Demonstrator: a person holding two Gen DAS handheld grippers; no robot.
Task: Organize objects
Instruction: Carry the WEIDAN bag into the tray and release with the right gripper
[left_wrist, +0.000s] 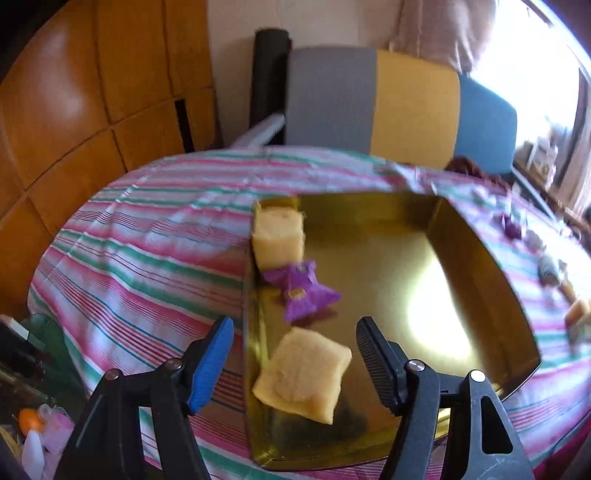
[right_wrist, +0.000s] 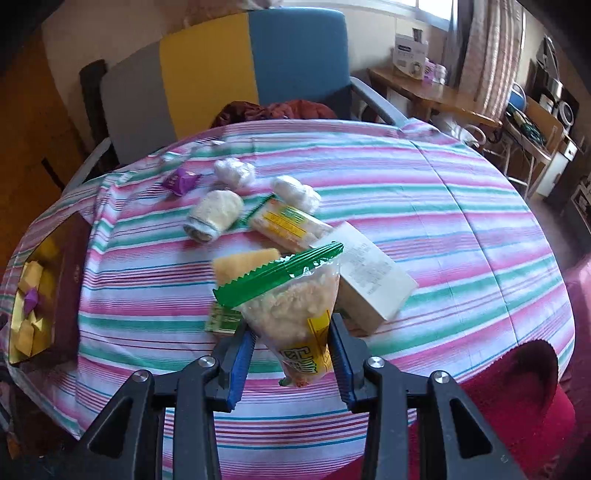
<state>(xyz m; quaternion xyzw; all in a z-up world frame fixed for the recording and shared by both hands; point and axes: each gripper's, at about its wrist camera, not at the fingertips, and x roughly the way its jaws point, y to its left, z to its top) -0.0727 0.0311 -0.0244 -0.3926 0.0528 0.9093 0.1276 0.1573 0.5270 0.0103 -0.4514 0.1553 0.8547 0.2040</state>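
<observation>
Gold-lined and shallow, the tray (left_wrist: 480, 266) sits on the striped worktop (left_wrist: 147, 258) below my left hand-held gripper (left_wrist: 295, 354), and it holds two pale yellow cake squares and a purple-wrapped sweet (left_wrist: 301, 291) along its left wall. The nearer cake square (left_wrist: 303, 376) lies tilted on the tray floor between my left pads, which stand apart and touch nothing, so that hand is released and empty. My right hand-held gripper (right_wrist: 291, 354) is clenched on a clear snack packet (right_wrist: 295, 314) with a green crimped seal, gripped low near its yellow label and hanging clear of the cloth. As I judge it, the step in hand is carrying this packet across to the tray, which in the right view shows only as a gold corner at the far left edge. To do it well I would keep the grip firm but not crush the crumbly contents, lift high enough to clear the white box (right_wrist: 369, 280) and the other wrapped snacks (right_wrist: 284, 225) clustered just beyond it, and lower into the open gold area rather than onto the pieces already in place. My left hand should move off first to leave room.
</observation>
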